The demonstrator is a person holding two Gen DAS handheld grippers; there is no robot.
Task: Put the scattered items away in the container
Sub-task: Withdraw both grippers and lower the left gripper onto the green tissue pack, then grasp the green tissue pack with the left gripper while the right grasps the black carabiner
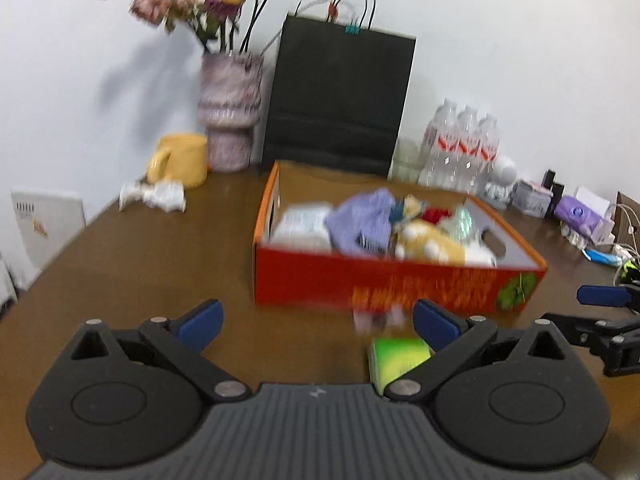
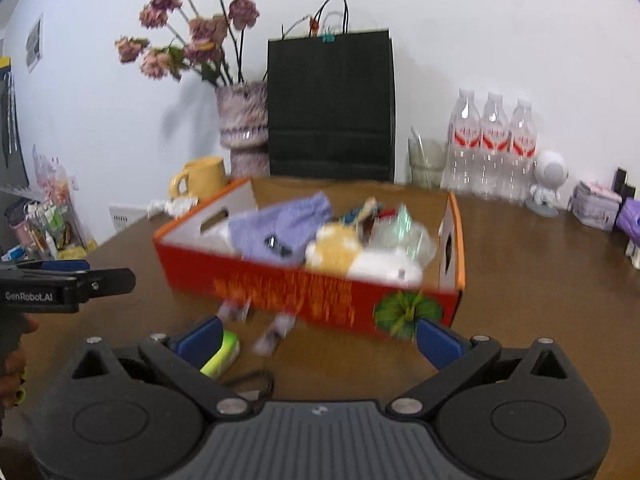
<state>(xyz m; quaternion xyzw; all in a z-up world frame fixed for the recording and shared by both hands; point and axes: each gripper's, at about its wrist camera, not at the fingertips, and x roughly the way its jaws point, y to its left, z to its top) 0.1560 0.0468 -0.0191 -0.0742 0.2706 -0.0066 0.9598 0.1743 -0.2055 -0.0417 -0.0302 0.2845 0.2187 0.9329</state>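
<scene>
A red and orange cardboard box point(image 1: 304, 284) point(image 2: 192, 268) stands mid-table, holding a purple cloth point(image 1: 364, 220) point(image 2: 280, 224), a yellow and white plush toy point(image 1: 428, 240) point(image 2: 336, 252), a white packet point(image 1: 304, 224) and a clear wrapper point(image 2: 404, 232). On the table before it lie a green pack point(image 1: 396, 360) point(image 2: 222, 354) and small blurred sachets point(image 1: 376, 318) point(image 2: 276, 332). My left gripper point(image 1: 318, 326) is open and empty, short of the box, with the green pack by its right finger. My right gripper point(image 2: 320, 340) is open and empty too, with the green pack by its left finger.
Along the back wall stand a vase of dried flowers point(image 2: 244, 128), a black paper bag point(image 2: 332, 108), a yellow mug point(image 1: 180, 162), a glass point(image 2: 426, 160) and water bottles point(image 2: 494, 148). A crumpled white wrapper point(image 1: 154, 196) lies by the mug. Small clutter fills the table's right edge point(image 1: 580, 216).
</scene>
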